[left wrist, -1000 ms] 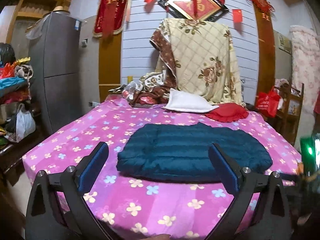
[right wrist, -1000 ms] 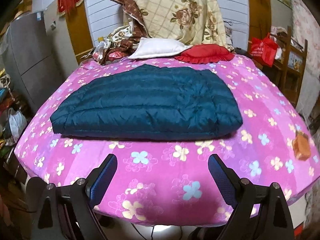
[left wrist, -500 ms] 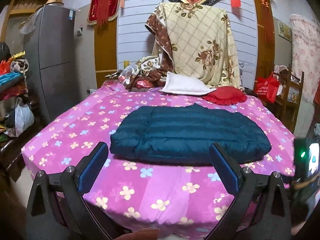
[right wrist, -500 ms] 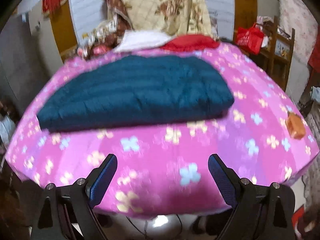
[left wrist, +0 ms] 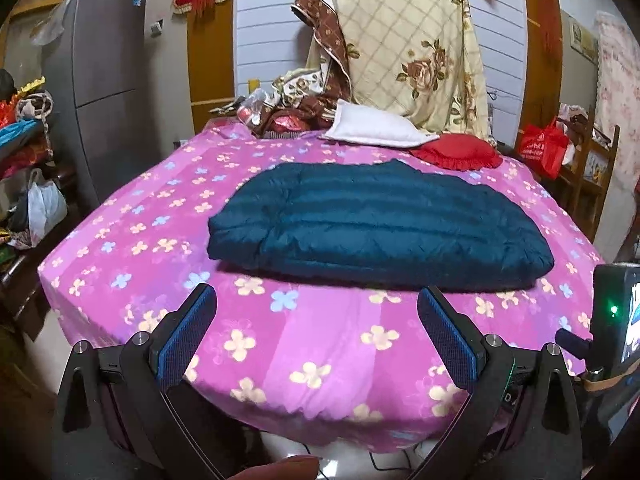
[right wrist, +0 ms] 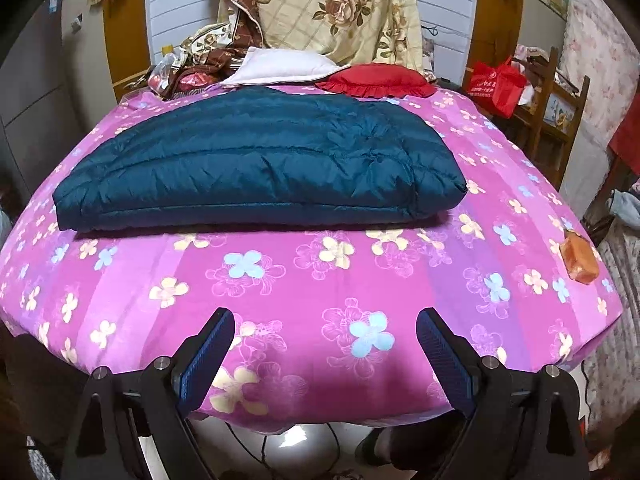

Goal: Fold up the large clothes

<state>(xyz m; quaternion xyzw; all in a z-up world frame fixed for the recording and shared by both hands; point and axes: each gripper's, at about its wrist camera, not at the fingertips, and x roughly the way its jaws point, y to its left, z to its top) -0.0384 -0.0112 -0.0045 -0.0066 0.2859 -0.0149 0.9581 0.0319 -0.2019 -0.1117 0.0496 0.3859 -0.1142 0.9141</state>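
Folded teal down jacket (left wrist: 380, 224) (right wrist: 256, 168): lies flat mid-bed on the pink floral sheet (left wrist: 320, 344), set back from its near edge. Left gripper (left wrist: 316, 308) and right gripper (right wrist: 325, 326): both spread wide, empty, at the near edge, short of the jacket.

Rear wall (left wrist: 272, 40): white horizontal panelling, upper centre.
Refrigerator (left wrist: 100, 80): grey, left.
Wooden chair (right wrist: 560, 92): right edge.

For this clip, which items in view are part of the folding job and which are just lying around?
Part of the job:
- dark teal puffer jacket, lying folded on the floral pink bed cover
- left gripper and right gripper, both open, holding nothing

Just lying about:
- white pillow
- red cushion
- small orange item at the bed's right edge
- red bag on the chair
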